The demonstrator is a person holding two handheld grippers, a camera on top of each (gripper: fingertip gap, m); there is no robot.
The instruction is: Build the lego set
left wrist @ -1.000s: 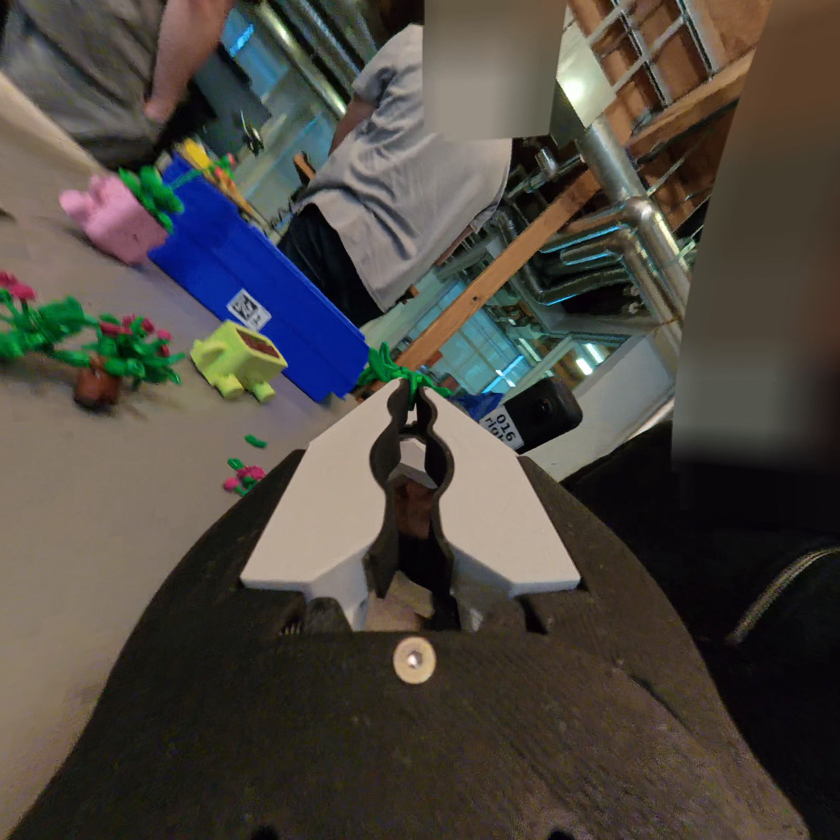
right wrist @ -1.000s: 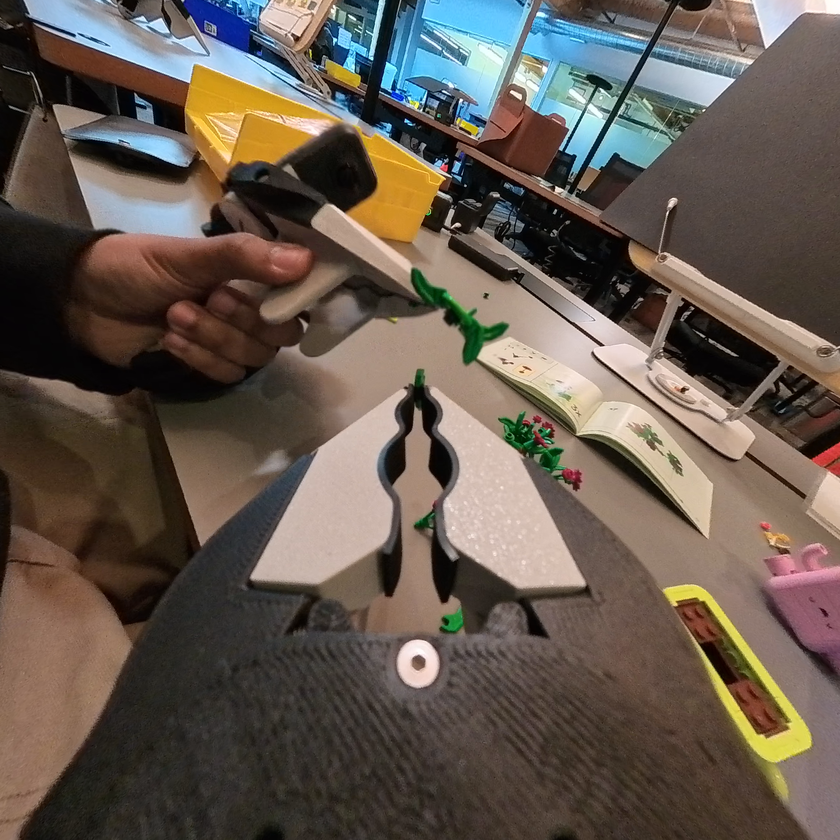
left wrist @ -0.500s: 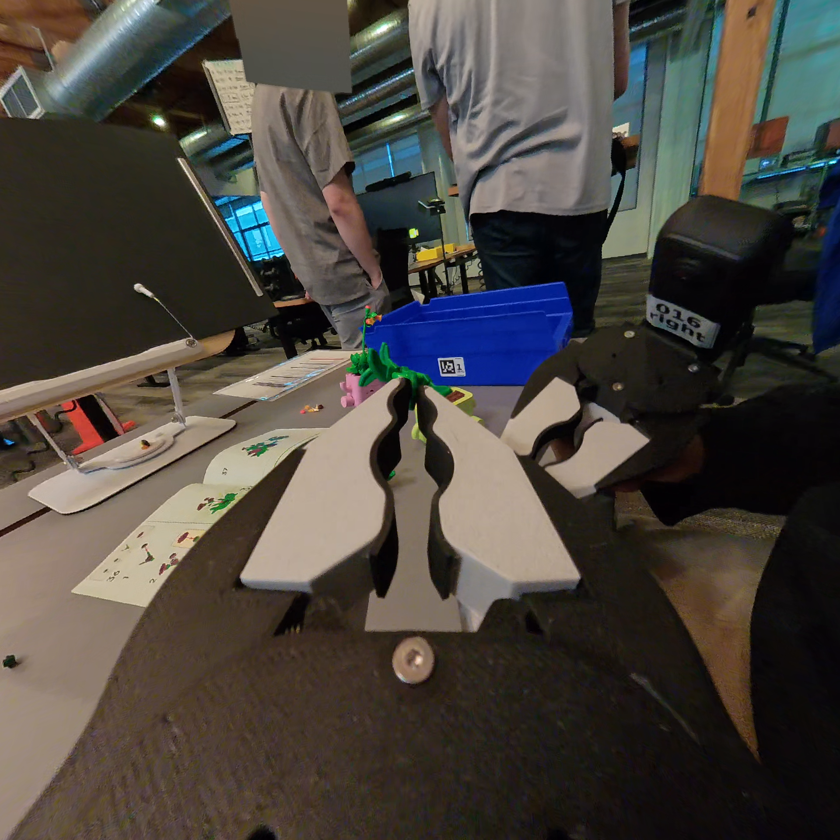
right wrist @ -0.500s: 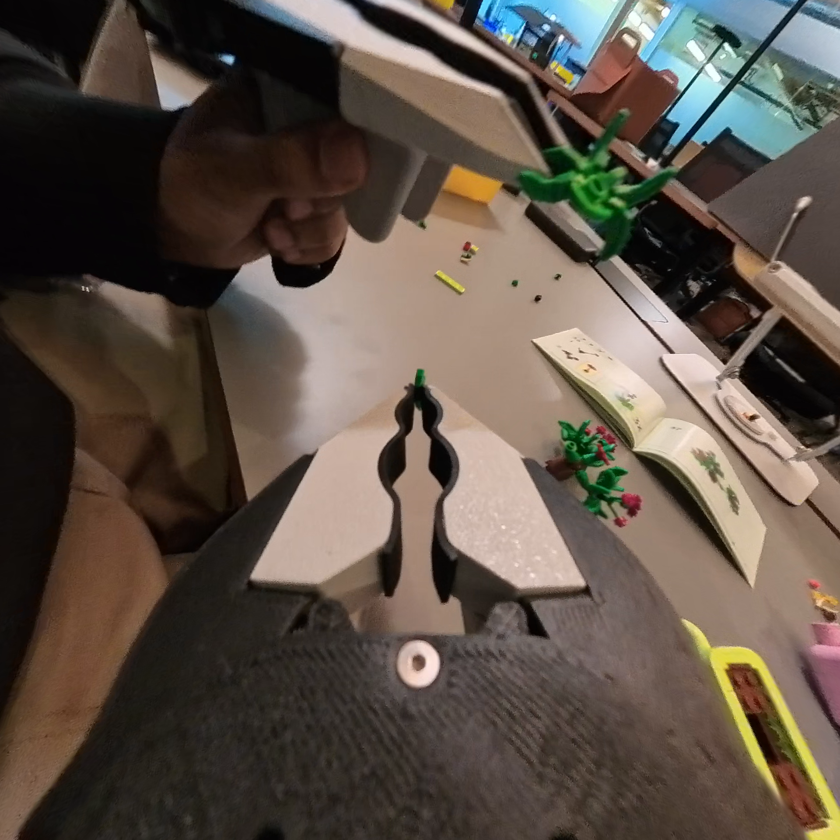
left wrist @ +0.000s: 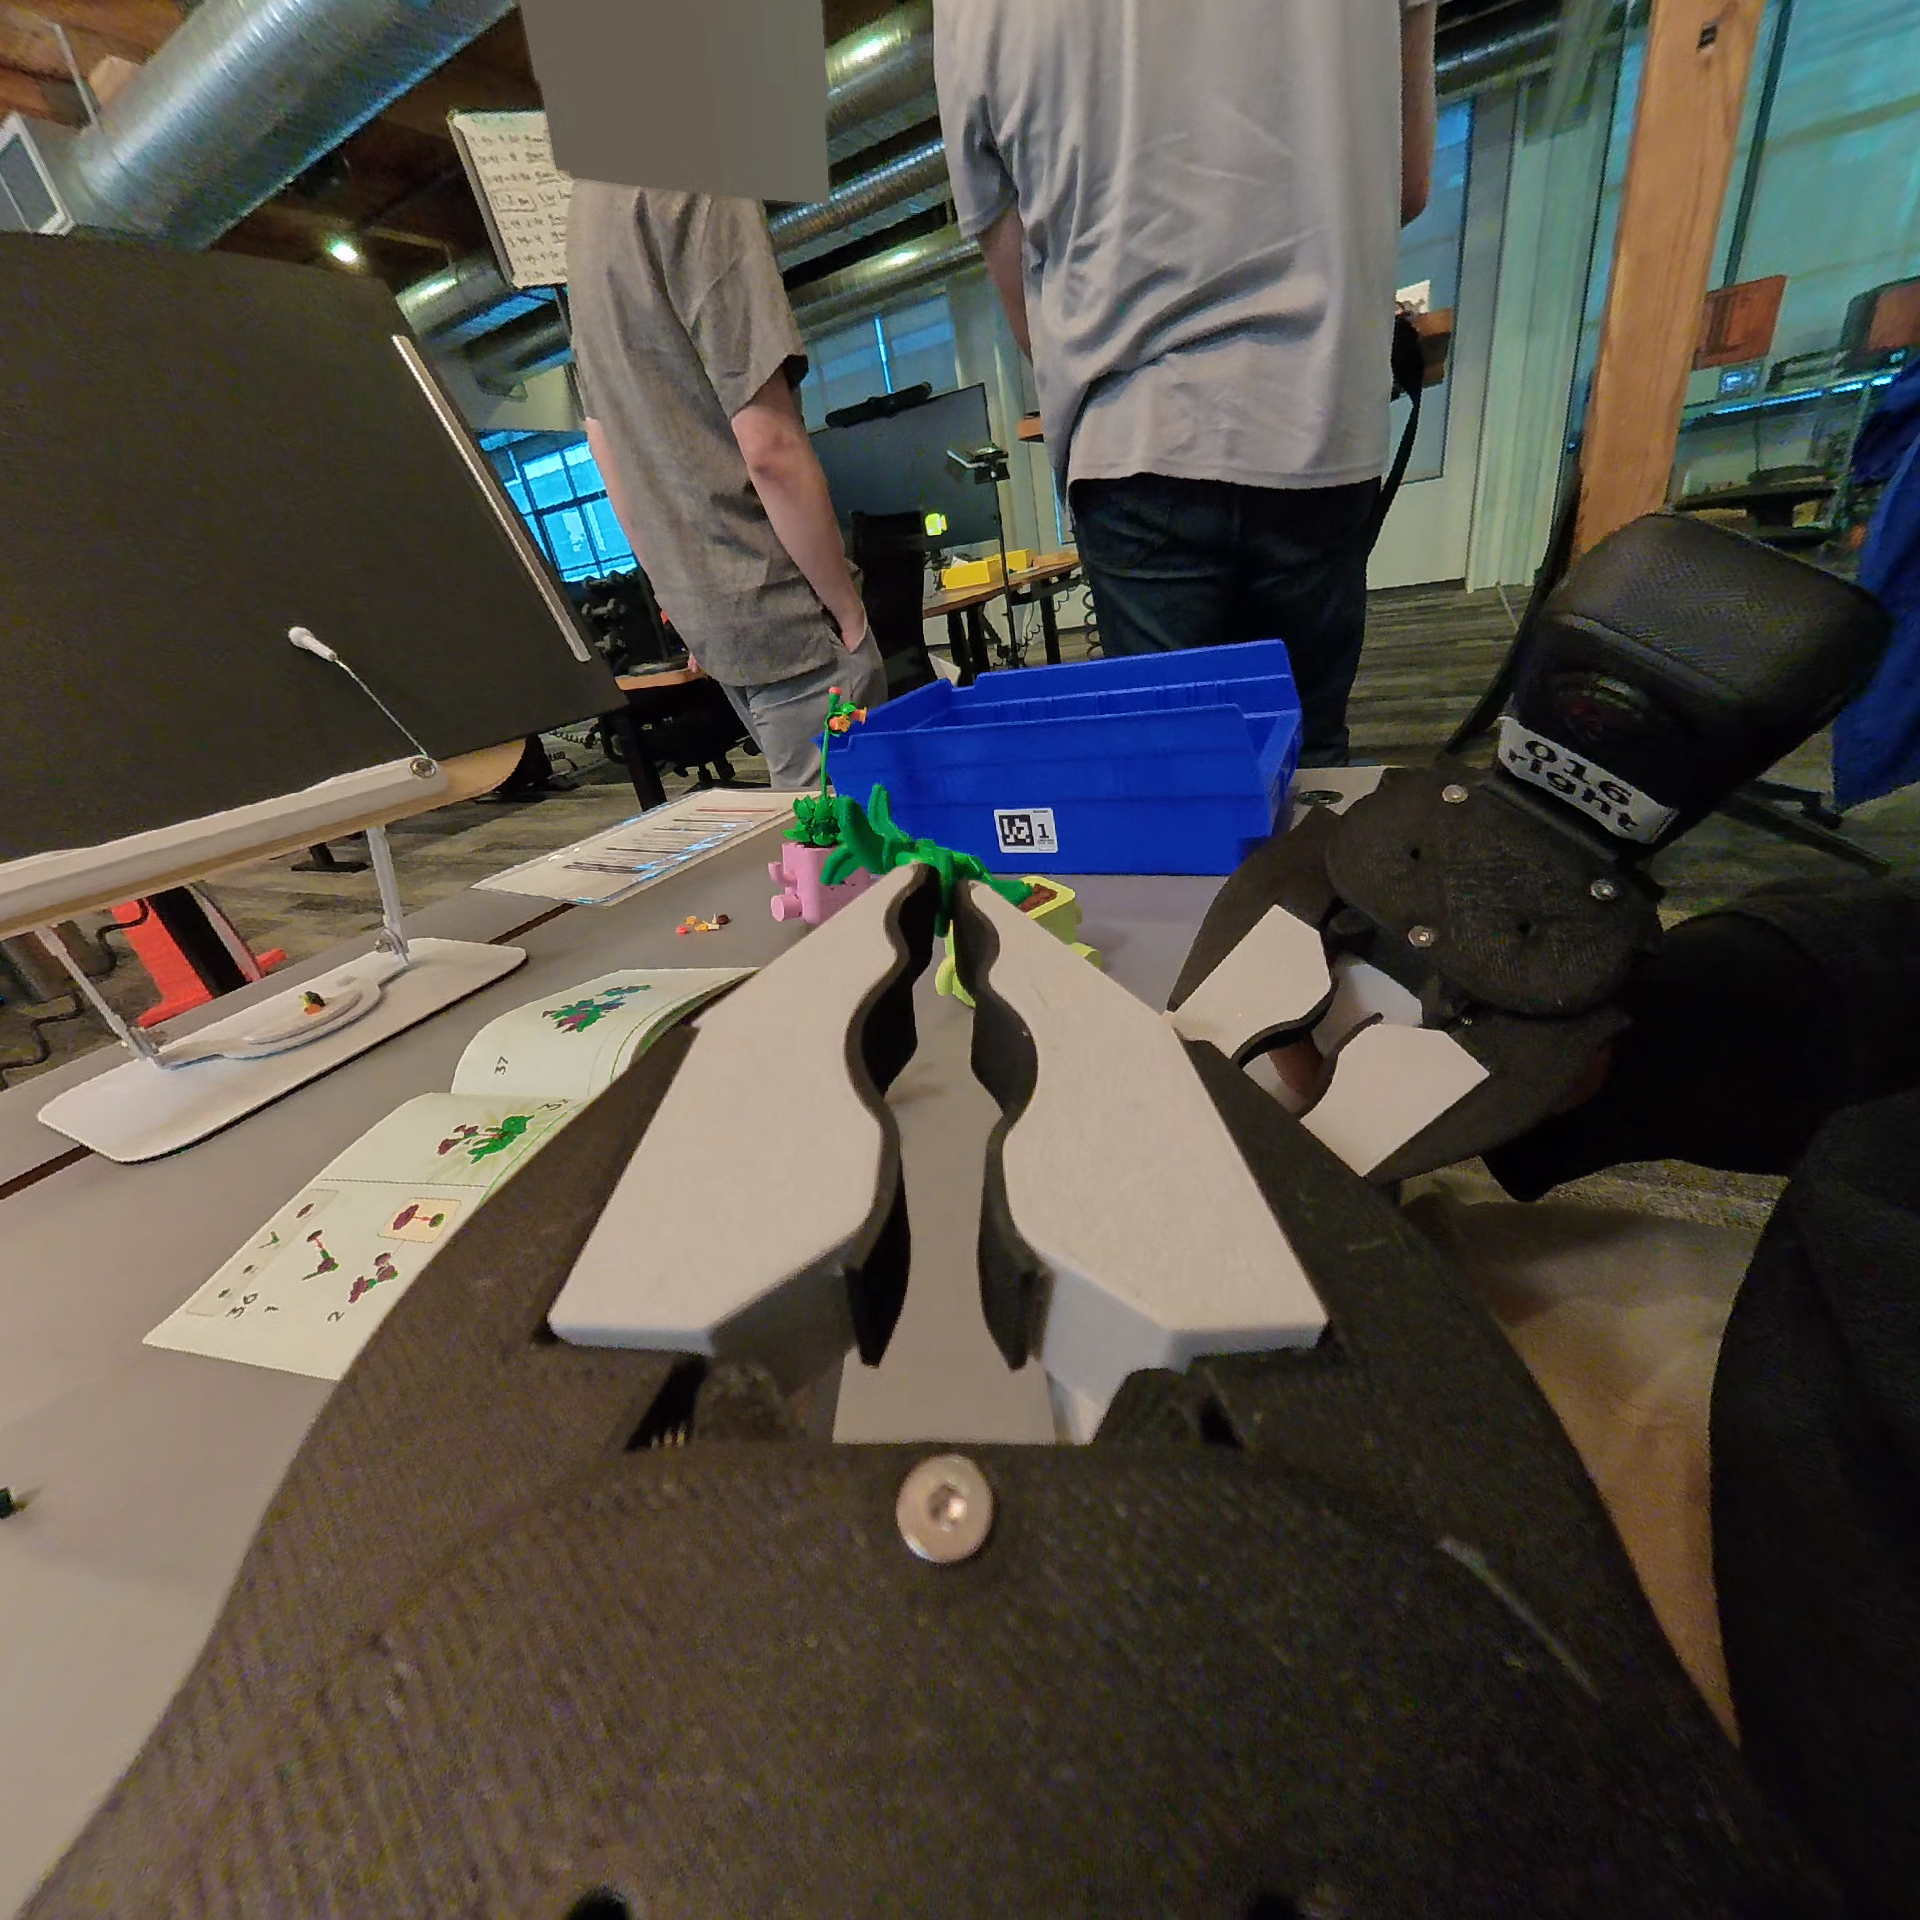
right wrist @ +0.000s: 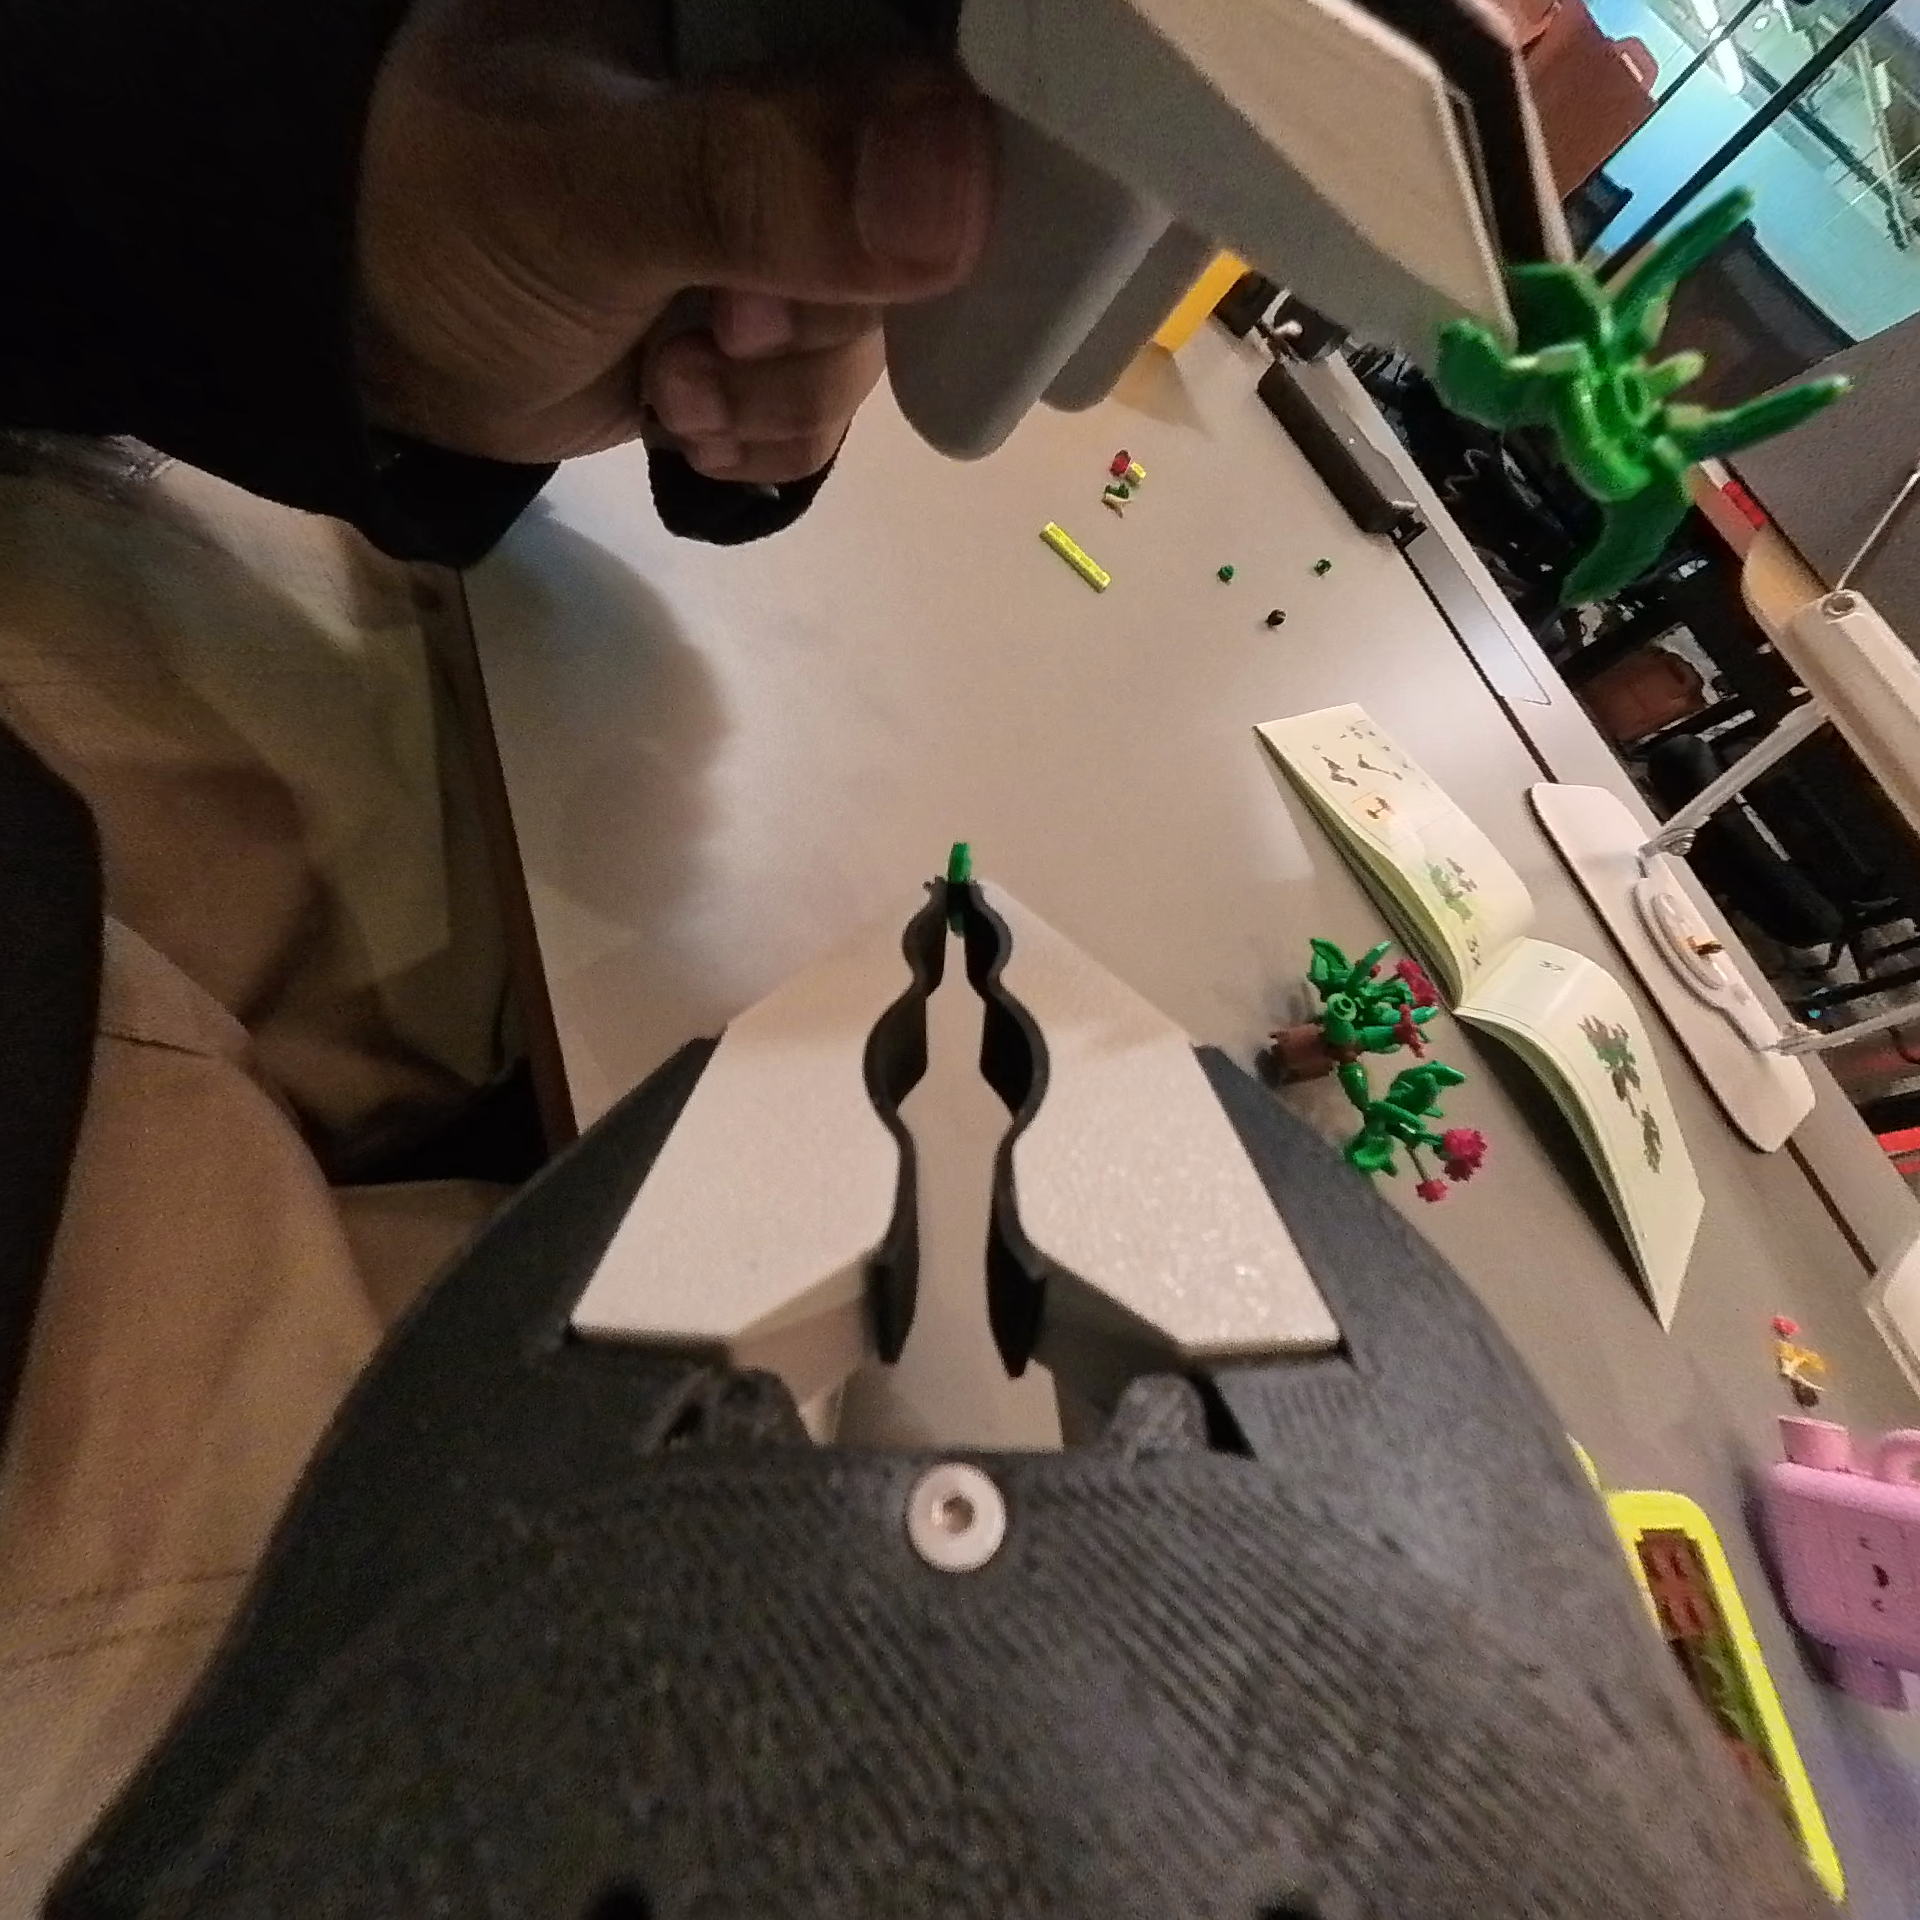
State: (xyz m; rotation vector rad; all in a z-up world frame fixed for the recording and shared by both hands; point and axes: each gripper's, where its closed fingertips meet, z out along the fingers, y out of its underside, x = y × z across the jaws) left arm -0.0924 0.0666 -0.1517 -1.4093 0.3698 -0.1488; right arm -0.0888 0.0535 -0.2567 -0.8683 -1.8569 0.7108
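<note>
My left gripper (left wrist: 940, 883) is shut on a bright green leafy lego stem (left wrist: 894, 847) and holds it in the air above the table. In the right wrist view it (right wrist: 1475, 296) hangs at the top, with the leafy stem (right wrist: 1621, 384) sticking out of its tips. My right gripper (right wrist: 958, 914) is shut on a tiny green lego piece (right wrist: 958, 862). It also shows to the right in the left wrist view (left wrist: 1257, 1070), beside and a little below my left gripper. Two small flower plants (right wrist: 1371, 1049) lie on the grey table (right wrist: 935, 675).
An open instruction booklet (right wrist: 1507, 935) lies beyond the plants. A lime pot (right wrist: 1714, 1662) and a pink pot (right wrist: 1849, 1558) stand at the right. A blue bin (left wrist: 1070, 758) stands behind them. Small loose pieces (right wrist: 1075, 545) lie far left. A board stand (left wrist: 260, 1018) and two standing people (left wrist: 1195, 312) are behind. Left tips to right tips: about 10 centimetres.
My left gripper swung from facing sideways to facing the far table edge, then came closer above my right gripper with the leafy stem. My right gripper stayed shut on its tiny piece.
</note>
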